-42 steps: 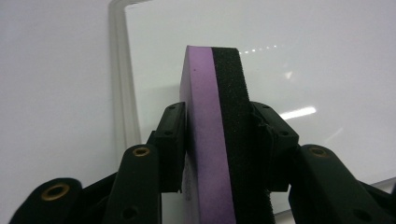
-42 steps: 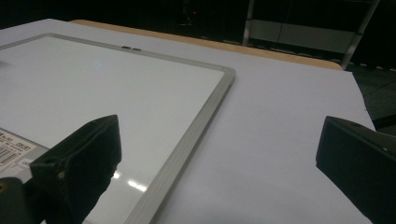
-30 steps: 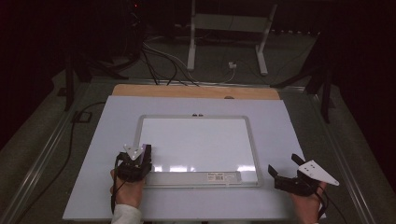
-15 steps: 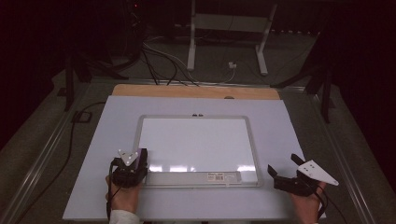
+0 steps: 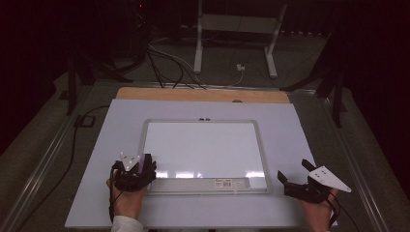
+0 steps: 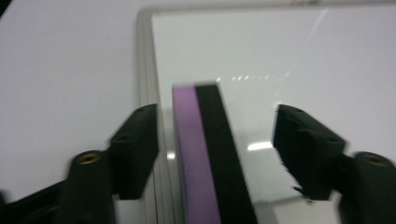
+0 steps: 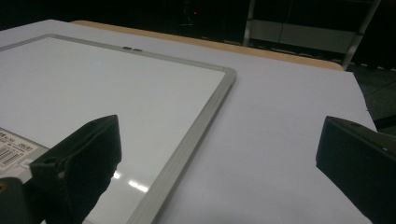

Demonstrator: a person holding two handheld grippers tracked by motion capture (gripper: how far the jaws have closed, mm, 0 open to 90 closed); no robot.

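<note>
The left gripper (image 5: pixel 137 170) sits at the near left corner of the whiteboard (image 5: pixel 203 150), its jaws spread apart. Between them stands a block (image 6: pixel 208 154) with a purple layer and a black layer; gaps show on both sides of it, so the jaws do not clamp it. The right gripper (image 5: pixel 296 177) rests on the table (image 5: pixel 300 130) just beside the board's near right corner, jaws wide apart and holding nothing.

The board is a flat rectangle with a glossy white face, a pale grey frame with rounded corners, and a barcode label (image 5: pixel 231 182) on its near edge. The table top is matte, pale lavender, with a wooden strip (image 5: pixel 203 94) along its far edge. Beyond it the room is dark, with cables (image 5: pixel 164 63) on the floor and a white stand (image 5: pixel 234 34).
</note>
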